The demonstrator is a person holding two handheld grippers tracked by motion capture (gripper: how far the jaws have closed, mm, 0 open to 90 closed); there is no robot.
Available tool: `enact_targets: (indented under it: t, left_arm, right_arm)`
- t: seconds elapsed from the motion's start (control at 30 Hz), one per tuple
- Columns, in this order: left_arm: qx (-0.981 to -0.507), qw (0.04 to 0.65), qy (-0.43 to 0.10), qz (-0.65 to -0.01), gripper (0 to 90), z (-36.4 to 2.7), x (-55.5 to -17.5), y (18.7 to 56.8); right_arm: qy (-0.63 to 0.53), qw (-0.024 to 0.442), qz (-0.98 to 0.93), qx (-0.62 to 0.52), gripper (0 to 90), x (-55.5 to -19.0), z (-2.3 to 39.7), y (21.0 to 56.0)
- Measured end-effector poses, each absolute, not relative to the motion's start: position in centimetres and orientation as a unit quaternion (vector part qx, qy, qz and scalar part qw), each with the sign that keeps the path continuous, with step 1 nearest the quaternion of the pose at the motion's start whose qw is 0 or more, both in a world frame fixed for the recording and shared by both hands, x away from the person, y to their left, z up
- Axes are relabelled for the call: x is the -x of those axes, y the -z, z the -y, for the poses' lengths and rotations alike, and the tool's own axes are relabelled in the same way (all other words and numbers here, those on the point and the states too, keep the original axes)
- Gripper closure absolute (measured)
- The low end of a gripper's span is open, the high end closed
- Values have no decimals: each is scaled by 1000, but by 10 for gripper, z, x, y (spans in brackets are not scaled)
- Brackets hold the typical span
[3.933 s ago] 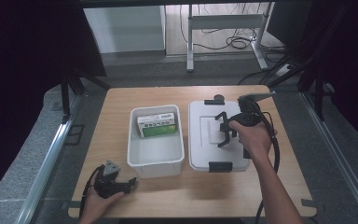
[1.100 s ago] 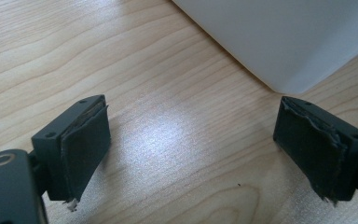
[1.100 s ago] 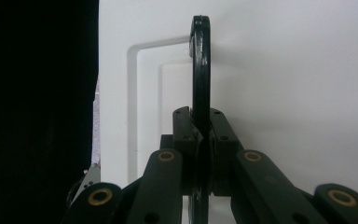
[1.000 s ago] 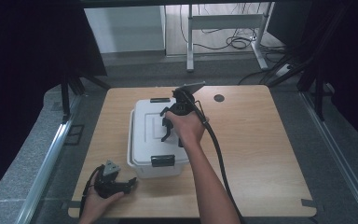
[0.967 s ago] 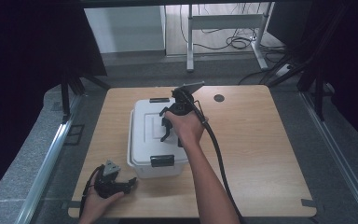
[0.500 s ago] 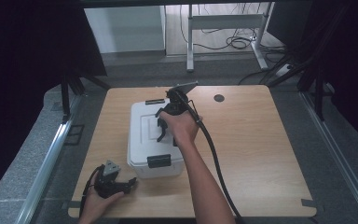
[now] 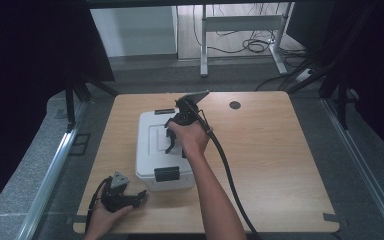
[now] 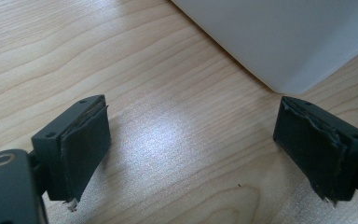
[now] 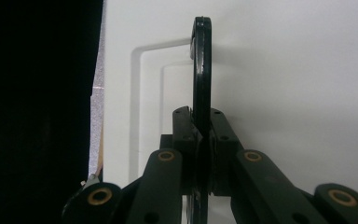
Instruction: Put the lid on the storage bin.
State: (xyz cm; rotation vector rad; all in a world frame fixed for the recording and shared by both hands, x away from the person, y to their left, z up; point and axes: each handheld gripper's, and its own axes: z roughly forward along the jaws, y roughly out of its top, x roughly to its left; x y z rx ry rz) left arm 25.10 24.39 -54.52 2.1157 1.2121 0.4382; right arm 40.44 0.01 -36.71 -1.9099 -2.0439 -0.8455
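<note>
Gripping the thin black carry handle (image 9: pixel 201 70) of the white plastic lid (image 7: pixel 155 135), the right tongs (image 7: pixel 174 141) are clamped shut on it, pads pinching the handle edge-on in the right gripper view. That lid sits on top of the white rectangular plastic storage box (image 7: pixel 167 181), left of centre on the light wooden worktop (image 7: pixel 280 160). A black latch (image 7: pixel 166 173) shows at the box's near end and another (image 7: pixel 164 111) at the far end; can't tell if either is snapped down. Left tongs (image 7: pixel 139 196) rest on the worktop near the box's front-left corner, jaws wide apart, nothing between them. Step looks like seating the lid on the box. Next move probably: let go of the handle, check the lid is square, press the latches shut.
</note>
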Motion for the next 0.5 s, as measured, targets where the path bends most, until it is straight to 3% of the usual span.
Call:
enact_targets:
  t: [0.23, 0.5]
  left_arm:
    - [-807, 326, -167, -462, 107, -244, -251, 545]
    - [-808, 326, -167, -463, 107, -244, -251, 545]
  right_arm:
    - [291, 98, 700, 644, 829, -402, -1, 370]
    - [331, 66, 731, 593, 528, -397, 12, 363]
